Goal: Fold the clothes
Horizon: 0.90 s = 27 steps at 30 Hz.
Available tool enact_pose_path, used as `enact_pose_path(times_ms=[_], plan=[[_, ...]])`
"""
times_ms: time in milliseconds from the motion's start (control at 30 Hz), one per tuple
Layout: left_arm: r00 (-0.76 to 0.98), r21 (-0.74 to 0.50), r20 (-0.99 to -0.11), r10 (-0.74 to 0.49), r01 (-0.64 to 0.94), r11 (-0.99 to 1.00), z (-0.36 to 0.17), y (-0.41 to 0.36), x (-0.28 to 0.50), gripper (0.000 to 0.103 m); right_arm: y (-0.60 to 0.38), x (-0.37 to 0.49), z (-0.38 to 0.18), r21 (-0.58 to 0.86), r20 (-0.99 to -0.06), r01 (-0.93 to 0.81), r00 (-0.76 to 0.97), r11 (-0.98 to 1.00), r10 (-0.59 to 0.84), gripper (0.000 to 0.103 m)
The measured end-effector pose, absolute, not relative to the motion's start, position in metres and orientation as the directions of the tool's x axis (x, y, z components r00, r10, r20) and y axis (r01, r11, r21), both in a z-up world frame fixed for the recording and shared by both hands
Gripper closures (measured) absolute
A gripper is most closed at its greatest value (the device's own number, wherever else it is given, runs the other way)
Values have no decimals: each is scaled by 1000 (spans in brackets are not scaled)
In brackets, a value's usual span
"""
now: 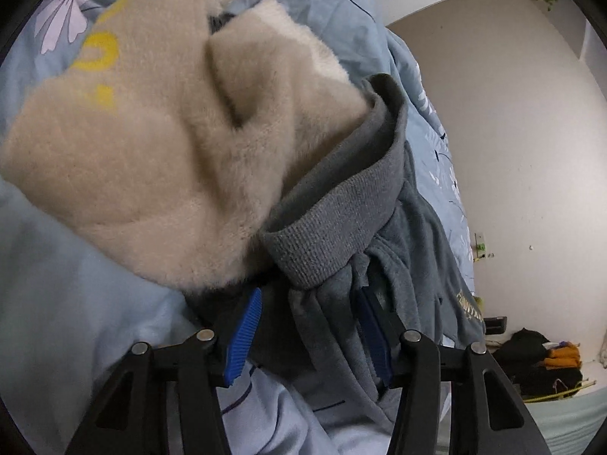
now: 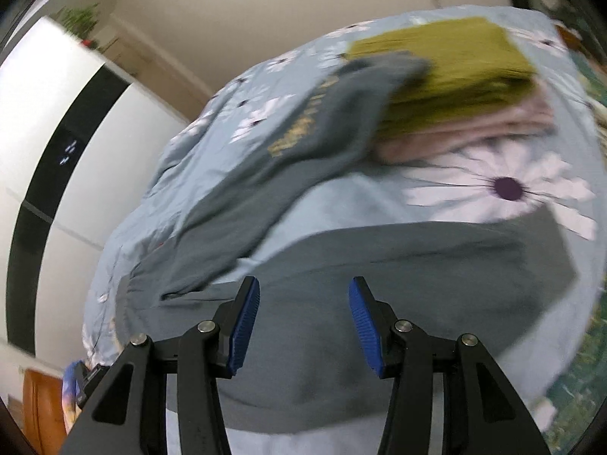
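Note:
A grey-blue fleece garment (image 1: 409, 303) with a ribbed cuff (image 1: 330, 220) hangs bunched between the blue pads (image 1: 244, 337) of my left gripper (image 1: 309, 326). Its jaws stand apart and do not clamp the cloth. A cream fleece garment (image 1: 151, 159) with yellow lettering lies just beyond it on the bed. In the blurred right wrist view, the grey garment (image 2: 417, 265) lies spread on the flowered sheet (image 2: 360, 197). One sleeve (image 2: 303, 140) with gold lettering reaches toward the far side. My right gripper (image 2: 303, 322) hovers open above the garment's body, with nothing between its pads.
A folded stack, olive green (image 2: 455, 60) over pink (image 2: 474, 129), sits at the far side of the bed. A white appliance with a black panel (image 2: 57, 132) stands to the left. Dark clothes (image 1: 538, 360) lie on the floor by a white wall (image 1: 512, 132).

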State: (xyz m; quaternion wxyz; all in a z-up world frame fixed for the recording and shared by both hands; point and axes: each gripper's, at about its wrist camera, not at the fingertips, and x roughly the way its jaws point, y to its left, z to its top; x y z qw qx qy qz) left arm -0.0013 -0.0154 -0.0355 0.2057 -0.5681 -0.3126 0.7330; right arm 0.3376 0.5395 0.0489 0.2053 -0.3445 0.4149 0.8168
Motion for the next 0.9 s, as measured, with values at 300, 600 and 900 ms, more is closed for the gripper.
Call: enact_pose_path(times_ms=[300, 600, 900], plan=[[-273, -718, -683, 678, 81, -691, -44, -14, -5, 73, 575, 420, -2, 530, -807, -744, -590, -408, 27, 48], [-287, -722, -680, 675, 102, -685, -37, -15, -5, 78, 582, 443, -79, 621, -781, -761, -622, -186, -63, 48], [-294, -721, -681, 671, 113, -683, -36, -18, -4, 81, 608, 472, -99, 699, -712, -715, -697, -13, 85, 55]])
